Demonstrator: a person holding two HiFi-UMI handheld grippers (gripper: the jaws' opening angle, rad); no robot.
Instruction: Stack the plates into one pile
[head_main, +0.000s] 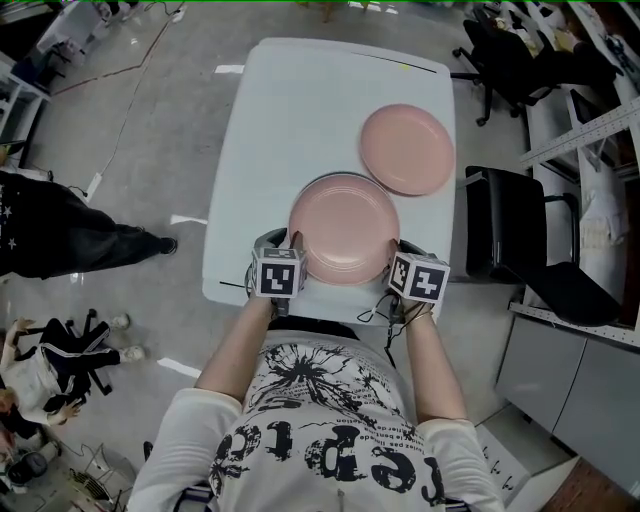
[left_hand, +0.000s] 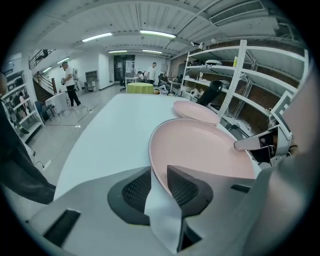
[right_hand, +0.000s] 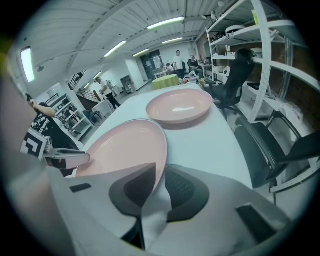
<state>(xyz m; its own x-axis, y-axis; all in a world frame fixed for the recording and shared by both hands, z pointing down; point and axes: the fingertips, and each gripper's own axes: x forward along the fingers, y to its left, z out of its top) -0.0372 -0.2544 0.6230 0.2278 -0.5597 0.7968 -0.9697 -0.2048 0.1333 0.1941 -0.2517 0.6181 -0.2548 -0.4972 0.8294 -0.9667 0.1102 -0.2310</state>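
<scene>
Far left of tabletop (head_main: 290, 110): bare, a wide lane from the far edge down to the near plate.
Far plate (head_main: 407, 148): fills the far right, close to the right edge; little room beside it.
Near plate (head_main: 344, 228): middle of the near edge, its far-right rim just beside the far plate; no lane between.
Left tool (head_main: 287, 242): blocks the near plate's left rim, jaws loosely astride it.
Right tool (head_main: 396, 250): blocks the right rim likewise.
Right side: black chair (head_main: 510, 235) crowds the tabletop's edge.
</scene>
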